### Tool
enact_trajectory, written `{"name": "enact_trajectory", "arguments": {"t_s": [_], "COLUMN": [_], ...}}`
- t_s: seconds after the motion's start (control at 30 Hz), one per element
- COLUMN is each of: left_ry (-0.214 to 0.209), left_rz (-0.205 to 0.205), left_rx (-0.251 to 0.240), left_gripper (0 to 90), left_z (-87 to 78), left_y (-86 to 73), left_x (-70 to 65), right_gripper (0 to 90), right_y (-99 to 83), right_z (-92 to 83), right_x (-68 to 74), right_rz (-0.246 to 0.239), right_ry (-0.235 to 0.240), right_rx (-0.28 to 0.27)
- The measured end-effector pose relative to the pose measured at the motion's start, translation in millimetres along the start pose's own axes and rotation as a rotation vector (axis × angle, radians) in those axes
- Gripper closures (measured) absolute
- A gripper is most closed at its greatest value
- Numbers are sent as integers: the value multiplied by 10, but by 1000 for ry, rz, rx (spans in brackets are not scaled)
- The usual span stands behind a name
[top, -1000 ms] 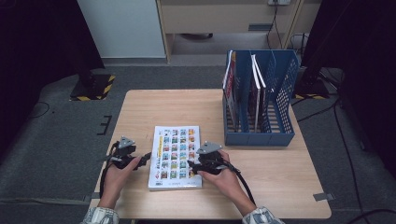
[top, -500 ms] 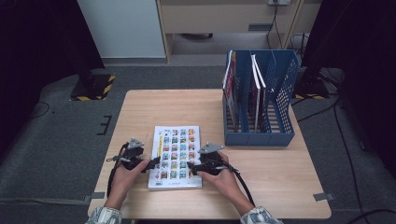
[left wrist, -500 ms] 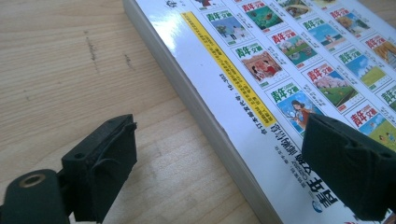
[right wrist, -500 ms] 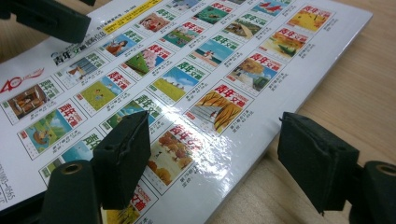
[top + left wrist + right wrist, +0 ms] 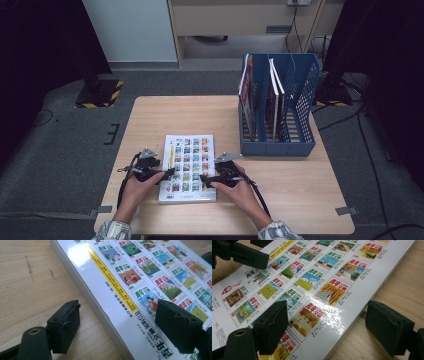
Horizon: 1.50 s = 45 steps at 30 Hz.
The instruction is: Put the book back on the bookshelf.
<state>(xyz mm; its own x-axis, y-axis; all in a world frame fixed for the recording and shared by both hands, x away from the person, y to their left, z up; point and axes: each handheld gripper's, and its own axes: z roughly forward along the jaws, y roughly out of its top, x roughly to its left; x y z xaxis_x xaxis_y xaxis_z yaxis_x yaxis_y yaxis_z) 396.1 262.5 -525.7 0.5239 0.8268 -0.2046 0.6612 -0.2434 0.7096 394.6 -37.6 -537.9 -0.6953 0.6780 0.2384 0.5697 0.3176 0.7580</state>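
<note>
A thick white book (image 5: 189, 165) with rows of small colour cover pictures lies flat near the table's front edge. My left gripper (image 5: 167, 174) is at its left edge. In the left gripper view, the left gripper (image 5: 120, 325) straddles the spine of the book (image 5: 130, 277), one jaw over the wood and one above the cover, without pressing. Its jaws have just been closing. My right gripper (image 5: 205, 181) is at the book's right edge. In its own view, the right gripper (image 5: 329, 325) straddles the edge of the book (image 5: 317, 277), its jaws just opened wider, not touching.
A blue file rack (image 5: 277, 145) holding several upright books stands at the table's back right. The wooden table (image 5: 300, 185) has bare surface behind and to the right of the book. The left gripper (image 5: 249, 255) shows in the top left of the right gripper view.
My left gripper has moved right, from the bare wood to the book's left edge. The right hand has stayed at the right edge. The book has not moved.
</note>
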Motion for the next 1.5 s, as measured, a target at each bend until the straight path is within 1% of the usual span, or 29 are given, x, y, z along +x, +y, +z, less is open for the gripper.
{"name": "enact_trajectory", "arguments": {"t_s": [0.1, 0.23, 0.27, 0.33, 0.37, 0.43, 0.47, 0.53, 0.6, 0.67, 0.77, 0.83, 0.87, 0.9, 0.93, 0.97, 1.0, 1.07, 1.1, 1.13, 1.23, 1.27, 1.3, 1.37, 1.4, 1.43, 1.5], "left_ry": [-45, -51, -52, -44, -38, -24, -12, 6, 24, 16, -17, -39, -58, -93, -108, -91, -74, -72, -78, -79, -63, -57, -63, -74, -73, -67, -56], "left_rz": [-23, -19, -20, -17, -19, -33, -41, -42, -41, -43, -37, -20, -16, -5, 13, 33, 42, 34, 14, 6, 5, 4, -4, -35, -35, -27, -18], "left_rx": [-4, -7, -7, -12, -15, -25, -32, -38, -64, -84, -117, -113, -98, -84, -65, -59, -52, -62, -64, -64, -40, -37, -37, -56, -59, -61, -69], "left_gripper": [293, 293, 294, 312, 335, 370, 392, 438, 510, 529, 554, 572, 578, 608, 603, 596, 583, 559, 558, 552, 549, 572, 592, 653, 678, 698, 721], "left_z": [10, 12, 11, 0, -7, -17, -22, -41, -79, -111, -172, -196, -198, -186, -175, -166, -156, -111, -71, -46, 32, 40, 44, 41, 39, 33, 14], "left_y": [-11, -12, -13, -12, -11, -13, -11, -1, 10, 25, 62, 76, 78, 73, 71, 77, 91, 118, 133, 140, 146, 143, 140, 139, 141, 143, 148], "left_x": [35, 47, 48, 49, 46, 36, 28, 13, 0, -11, -47, -80, -101, -124, -156, -191, -209, -216, -204, -196, -160, -147, -127, -109, -120, -135, -169], "right_gripper": [188, 189, 190, 192, 192, 195, 195, 195, 195, 195, 195, 195, 195, 195, 195, 195, 195, 195, 195, 195, 195, 195, 195, 195, 195, 195, 195], "right_y": [0, -1, -2, -12, -20, -31, -35, -36, -36, -38, -39, -39, -39, -38, -39, -39, -38, -38, -38, -38, -38, -38, -38, -39, -39, -39, -44], "right_z": [1, 0, -8, -4, -12, -17, -16, -20, -19, -20, -20, -21, -21, -20, -22, -20, -22, -22, -22, -22, -21, -21, -21, -21, -21, -22, -28], "right_x": [0, 5, 22, 32, 53, 67, 68, 77, 79, 84, 81, 81, 78, 77, 78, 76, 78, 77, 78, 78, 78, 78, 78, 79, 79, 80, 85], "right_rz": [0, 4, 20, 10, 20, 20, 14, 22, 21, 23, 22, 23, 21, 22, 25, 20, 22, 22, 22, 22, 22, 23, 22, 22, 22, 23, 21], "right_ry": [-1, -2, -1, -15, -19, -23, -30, -30, -30, -31, -30, -30, -30, -29, -28, -28, -27, -27, -27, -27, -28, -28, -27, -28, -28, -28, -26], "right_rx": [-1, 0, 8, -5, -2, -8, -11, -7, -9, -9, -10, -9, -10, -11, -9, -11, -10, -10, -10, -10, -10, -11, -11, -10, -10, -9, -7]}}
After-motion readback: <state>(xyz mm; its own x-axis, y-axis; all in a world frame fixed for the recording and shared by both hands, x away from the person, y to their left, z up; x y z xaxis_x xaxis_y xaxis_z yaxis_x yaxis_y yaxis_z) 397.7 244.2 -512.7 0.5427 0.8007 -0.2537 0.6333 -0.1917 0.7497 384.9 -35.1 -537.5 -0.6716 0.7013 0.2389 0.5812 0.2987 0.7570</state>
